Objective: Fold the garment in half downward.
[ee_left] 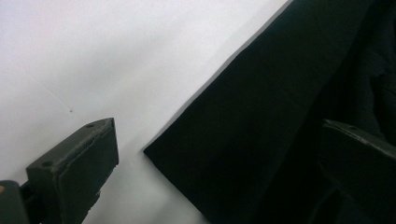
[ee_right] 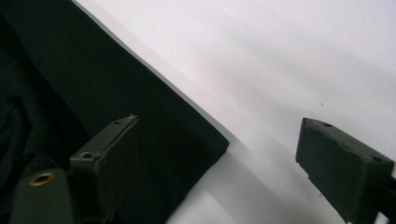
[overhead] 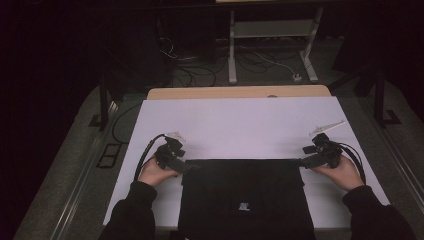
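Observation:
A black folded garment [overhead: 245, 190] lies flat on the white sheet [overhead: 240, 125], near the front edge of the table. My left gripper [overhead: 191, 167] is at the garment's far left corner, held in the person's left hand. In the left gripper view the gripper [ee_left: 215, 126] stands open, with the corner of the garment [ee_left: 261, 116] between the jaws and no pad pressing on it. My right gripper [overhead: 303, 162] is at the far right corner. In the right gripper view it [ee_right: 217, 121] is open too, astride the corner of the cloth [ee_right: 93, 84].
The white sheet covers a wooden table whose far edge [overhead: 240, 92] shows at the back. A small pale label [overhead: 244, 206] sits on the garment's front part. Behind the table, cables and a white stand [overhead: 232, 50] are on the dark floor.

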`<state>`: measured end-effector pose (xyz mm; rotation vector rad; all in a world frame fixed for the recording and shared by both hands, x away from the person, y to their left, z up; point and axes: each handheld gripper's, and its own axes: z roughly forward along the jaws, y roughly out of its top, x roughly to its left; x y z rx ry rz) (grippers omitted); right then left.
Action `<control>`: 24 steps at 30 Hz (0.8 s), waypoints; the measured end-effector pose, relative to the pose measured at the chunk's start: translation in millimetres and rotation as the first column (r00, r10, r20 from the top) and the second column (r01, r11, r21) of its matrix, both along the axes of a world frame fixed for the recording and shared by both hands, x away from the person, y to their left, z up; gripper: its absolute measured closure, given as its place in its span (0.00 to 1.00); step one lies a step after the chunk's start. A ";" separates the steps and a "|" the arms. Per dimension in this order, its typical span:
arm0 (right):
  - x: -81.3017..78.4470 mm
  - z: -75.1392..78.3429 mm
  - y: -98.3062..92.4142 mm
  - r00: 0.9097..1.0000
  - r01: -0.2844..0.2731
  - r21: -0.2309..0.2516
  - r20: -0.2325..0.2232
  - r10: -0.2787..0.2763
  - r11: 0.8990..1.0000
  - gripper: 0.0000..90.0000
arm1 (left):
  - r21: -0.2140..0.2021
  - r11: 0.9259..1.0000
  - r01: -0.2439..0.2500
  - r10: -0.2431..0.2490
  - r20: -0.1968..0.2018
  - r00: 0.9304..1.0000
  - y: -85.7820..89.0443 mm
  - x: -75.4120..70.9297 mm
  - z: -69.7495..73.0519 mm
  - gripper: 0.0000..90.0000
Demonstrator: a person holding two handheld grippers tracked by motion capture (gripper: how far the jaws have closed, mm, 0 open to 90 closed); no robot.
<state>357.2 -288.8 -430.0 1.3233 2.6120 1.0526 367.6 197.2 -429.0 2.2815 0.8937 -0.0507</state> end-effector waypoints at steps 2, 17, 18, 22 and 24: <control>0.2 -2.0 -1.4 1.000 -0.002 -0.005 -0.004 0.002 1.000 0.15 | -0.005 1.000 -0.006 0.006 -0.011 1.000 1.9 1.2 -0.9 0.00; 2.4 -8.3 -0.5 0.999 -0.042 0.007 -0.028 0.042 0.999 0.36 | -0.012 1.000 -0.017 0.017 0.002 1.000 5.6 1.9 -6.0 0.21; 2.7 -8.6 -0.2 0.999 -0.044 0.005 -0.032 0.044 0.999 0.39 | -0.017 1.000 -0.021 0.021 0.002 1.000 6.4 2.5 -6.7 0.27; 3.9 -9.8 1.4 0.998 -0.043 0.008 -0.039 0.043 0.999 0.50 | -0.024 0.998 -0.052 0.052 0.005 0.999 9.2 4.5 -8.0 0.45; 4.5 -10.3 2.1 0.999 -0.034 0.009 -0.039 0.034 0.999 0.55 | -0.024 0.998 -0.060 0.060 0.005 0.998 10.0 4.9 -8.0 0.53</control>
